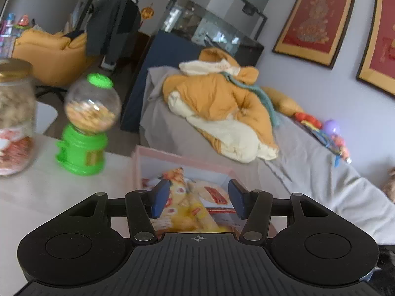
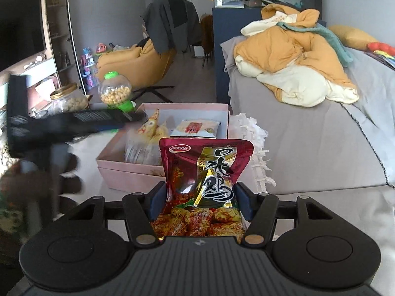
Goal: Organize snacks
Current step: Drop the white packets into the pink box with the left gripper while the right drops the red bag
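Right tongs (image 2: 199, 201) clamped across red snack pouch (image 2: 206, 172), raised just short of pink box (image 2: 118, 170); left tongs (image 1: 198, 198) parted, apparently empty over box contents; pouch light, crinkly, slippery, best gripped mid-body.

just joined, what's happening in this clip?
A person with a gripper in each hand is sorting snacks into a pink box on a table. The right gripper is clamped on a red snack packet, held up short of the box. The left gripper is open and empty, over the box, which already holds yellow snack bags and a flat pale packet. A green candy dispenser and a glass jar stand beside the box.
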